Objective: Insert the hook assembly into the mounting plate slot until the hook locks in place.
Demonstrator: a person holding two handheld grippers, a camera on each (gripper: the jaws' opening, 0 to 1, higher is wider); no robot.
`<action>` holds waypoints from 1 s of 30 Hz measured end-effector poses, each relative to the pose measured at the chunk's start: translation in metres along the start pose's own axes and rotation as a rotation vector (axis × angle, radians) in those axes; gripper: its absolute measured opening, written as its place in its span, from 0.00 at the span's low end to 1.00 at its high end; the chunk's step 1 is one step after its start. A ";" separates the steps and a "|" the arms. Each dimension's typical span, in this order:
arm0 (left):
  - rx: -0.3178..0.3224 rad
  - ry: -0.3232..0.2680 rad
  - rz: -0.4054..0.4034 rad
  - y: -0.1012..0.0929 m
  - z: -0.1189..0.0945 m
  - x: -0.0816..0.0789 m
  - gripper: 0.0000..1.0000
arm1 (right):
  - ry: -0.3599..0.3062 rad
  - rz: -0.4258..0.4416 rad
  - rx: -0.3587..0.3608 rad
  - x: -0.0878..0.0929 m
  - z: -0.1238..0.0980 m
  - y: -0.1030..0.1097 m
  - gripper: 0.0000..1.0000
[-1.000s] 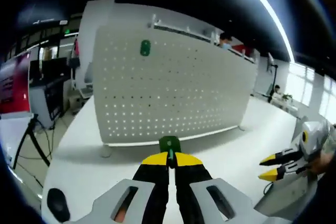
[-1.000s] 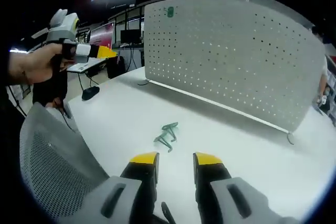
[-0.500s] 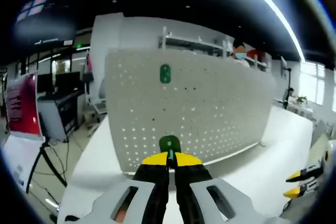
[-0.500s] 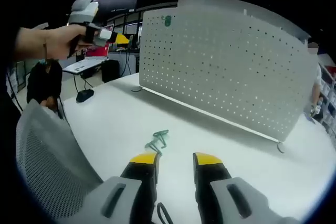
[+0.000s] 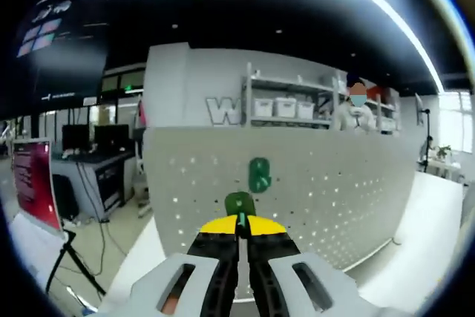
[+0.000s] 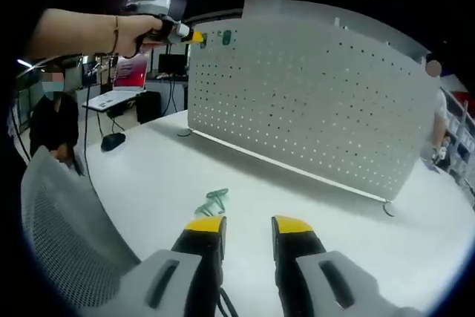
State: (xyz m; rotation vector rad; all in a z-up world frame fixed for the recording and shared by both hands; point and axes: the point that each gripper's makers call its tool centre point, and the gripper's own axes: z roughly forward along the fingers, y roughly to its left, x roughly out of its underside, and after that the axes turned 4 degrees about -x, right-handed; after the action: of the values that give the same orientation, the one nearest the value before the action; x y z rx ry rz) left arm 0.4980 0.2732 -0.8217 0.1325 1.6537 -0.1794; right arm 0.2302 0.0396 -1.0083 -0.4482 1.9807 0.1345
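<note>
My left gripper (image 5: 239, 220) is shut on a green hook (image 5: 240, 203), whose rounded end sticks up above the yellow tips. Just beyond it a green mounting plate (image 5: 259, 174) sits near the top of the white pegboard (image 5: 312, 183). In the right gripper view the left gripper (image 6: 194, 36), held by a person's hand, points at the same green plate (image 6: 226, 36) at the pegboard's (image 6: 312, 109) upper left. My right gripper (image 6: 249, 226) is open with nothing between its tips, low over the table. Several green hooks (image 6: 211, 200) lie on the table just ahead of its left tip.
A white table (image 6: 148, 176) carries the pegboard, which stands on small feet (image 6: 387, 208). A grey mesh chair back (image 6: 70, 243) is at my lower left. A computer mouse (image 6: 113, 141) lies at the table's left edge. People sit and stand behind, beside desks and shelves (image 5: 289, 105).
My left gripper has risen and closed in on the pegboard's green plate, which now sits right above the held hook. The right gripper has stayed open above the table.
</note>
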 end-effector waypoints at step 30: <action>-0.090 -0.022 0.100 0.024 0.039 -0.023 0.02 | -0.024 0.020 0.036 -0.005 -0.002 -0.009 0.21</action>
State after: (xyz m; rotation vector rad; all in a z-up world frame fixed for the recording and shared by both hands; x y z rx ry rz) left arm 0.5424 0.2894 -0.8031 0.1436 1.6268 -0.0302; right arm 0.2339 0.0320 -1.0025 -0.4019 1.9618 0.1166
